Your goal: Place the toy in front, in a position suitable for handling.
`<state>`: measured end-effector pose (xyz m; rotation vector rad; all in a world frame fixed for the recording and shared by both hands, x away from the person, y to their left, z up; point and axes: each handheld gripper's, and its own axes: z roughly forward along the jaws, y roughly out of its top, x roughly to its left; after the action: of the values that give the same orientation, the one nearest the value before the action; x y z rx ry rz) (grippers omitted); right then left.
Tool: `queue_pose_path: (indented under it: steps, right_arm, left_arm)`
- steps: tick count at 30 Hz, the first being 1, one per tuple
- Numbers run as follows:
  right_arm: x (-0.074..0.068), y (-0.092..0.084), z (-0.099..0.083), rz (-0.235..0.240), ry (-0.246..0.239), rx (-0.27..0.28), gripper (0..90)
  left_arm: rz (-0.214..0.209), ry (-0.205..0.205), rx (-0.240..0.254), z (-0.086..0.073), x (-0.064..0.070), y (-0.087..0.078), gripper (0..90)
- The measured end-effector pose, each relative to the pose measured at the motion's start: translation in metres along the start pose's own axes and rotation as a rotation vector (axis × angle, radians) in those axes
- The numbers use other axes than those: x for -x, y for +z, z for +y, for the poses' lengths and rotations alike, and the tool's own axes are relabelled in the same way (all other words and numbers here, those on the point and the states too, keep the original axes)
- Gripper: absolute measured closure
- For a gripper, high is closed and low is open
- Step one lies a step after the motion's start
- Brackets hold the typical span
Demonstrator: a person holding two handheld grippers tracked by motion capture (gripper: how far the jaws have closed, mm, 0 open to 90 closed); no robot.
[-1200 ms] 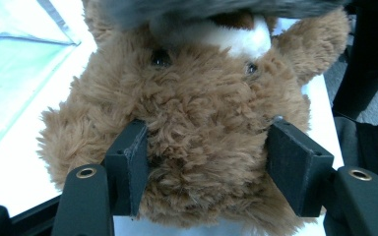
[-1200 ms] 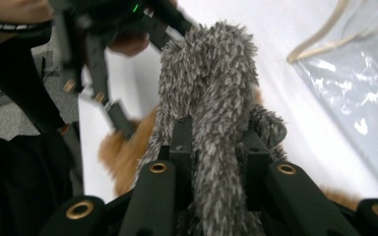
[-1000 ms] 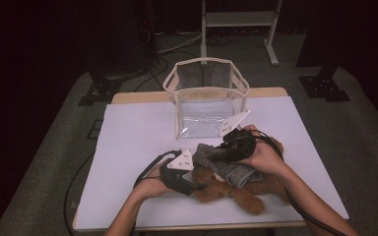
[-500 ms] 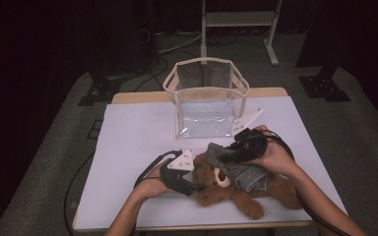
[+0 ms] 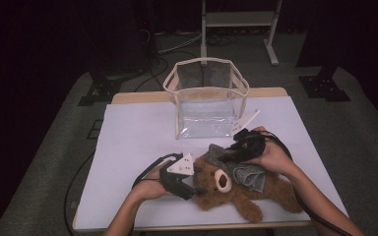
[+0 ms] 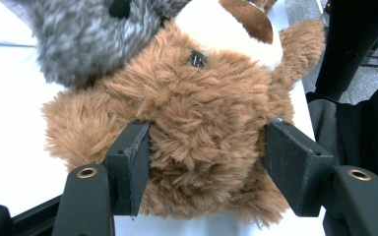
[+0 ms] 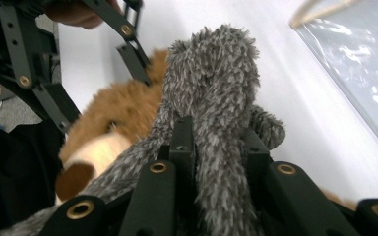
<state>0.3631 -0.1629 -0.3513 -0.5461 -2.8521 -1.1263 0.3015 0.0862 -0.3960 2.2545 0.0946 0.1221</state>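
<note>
A teddy bear (image 5: 236, 189) was laid on the table (image 5: 133, 132), toward its near edge and right of centre. A grey cloth (image 5: 241, 169) was draped over the bear's upper side, its far end raised above the bear's head. A clear bag (image 5: 204, 101) was stood behind the bear, near the far edge. The left gripper (image 5: 192, 187) was placed left of the bear's head, the head lying between its jaws. The right gripper (image 5: 231, 150) was placed behind the bear, with the cloth pinched between its jaws.
</note>
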Motion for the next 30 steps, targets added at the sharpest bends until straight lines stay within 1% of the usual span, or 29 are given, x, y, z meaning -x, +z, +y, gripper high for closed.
queue_pose_path:
  steps: [2,4,8,9,11,12,13,14,15,19,20,22,23,24,26,27,29,30]
  right_arm:
    - [0.001,-0.003,-0.003,0.007,0.013,0.011,73.4]
    - [0.000,-0.001,0.000,0.001,-0.004,0.009,73.4]
    - [-0.005,0.008,0.014,0.013,-0.038,0.012,73.3]
    - [-0.006,0.011,0.016,0.018,-0.044,0.012,73.3]
    - [-0.006,0.013,0.017,0.011,-0.055,0.003,73.3]
    - [-0.006,0.012,0.016,0.008,-0.044,0.005,73.3]
    - [-0.004,0.010,0.014,0.003,-0.036,0.007,73.3]
    - [-0.002,0.007,0.009,-0.006,-0.017,0.012,73.4]
    - [-0.001,0.004,0.006,-0.012,-0.009,0.013,73.5]
    - [0.006,-0.010,-0.015,-0.039,0.034,0.023,73.8]
    - [0.006,-0.013,-0.017,-0.040,0.044,0.027,73.9]
    - [0.004,-0.018,-0.016,-0.035,0.043,0.043,73.9]
    - [0.001,-0.019,-0.014,-0.036,0.030,0.047,73.9]
    - [-0.004,-0.021,-0.009,-0.037,0.005,0.050,73.9]
    - [-0.013,-0.022,-0.001,-0.044,-0.033,0.056,74.0]
    - [-0.019,-0.022,0.005,-0.032,-0.049,0.065,74.0]
    - [-0.027,-0.022,0.011,-0.024,-0.080,0.068,74.0]
    - [-0.033,-0.020,0.013,-0.021,-0.095,0.068,74.0]
  left_arm:
    - [-0.008,-0.002,-0.005,0.001,0.000,0.001,37.6]
    - [-0.008,0.004,-0.016,0.002,0.000,0.001,37.7]
    - [-0.030,-0.004,-0.017,-0.001,-0.001,0.000,37.5]
    - [-0.031,-0.006,-0.017,-0.002,-0.001,-0.001,37.4]
    - [-0.026,-0.005,-0.015,-0.002,-0.002,-0.001,36.8]
    - [-0.018,-0.007,-0.013,-0.002,-0.002,0.000,36.8]
    - [0.002,-0.002,-0.013,-0.002,-0.003,0.001,36.9]
    - [0.012,-0.002,-0.016,-0.002,-0.004,0.001,37.1]
    - [0.024,-0.005,-0.014,-0.001,-0.005,0.001,37.4]
    - [0.034,-0.035,0.000,-0.001,-0.010,0.003,38.3]
    - [0.033,-0.040,0.000,-0.001,-0.011,0.004,38.4]
    - [0.042,-0.053,0.002,0.000,-0.014,0.006,38.6]
    - [0.045,-0.062,0.001,0.001,-0.017,0.006,38.7]
    - [0.048,-0.064,-0.002,0.001,-0.019,0.006,38.7]
    - [0.061,-0.088,0.003,0.001,-0.024,0.007,38.6]
    - [0.065,-0.094,0.008,0.001,-0.026,0.007,38.4]
    - [0.091,-0.126,0.027,0.001,-0.032,0.007,38.1]
    - [0.101,-0.134,0.030,0.002,-0.034,0.006,38.1]
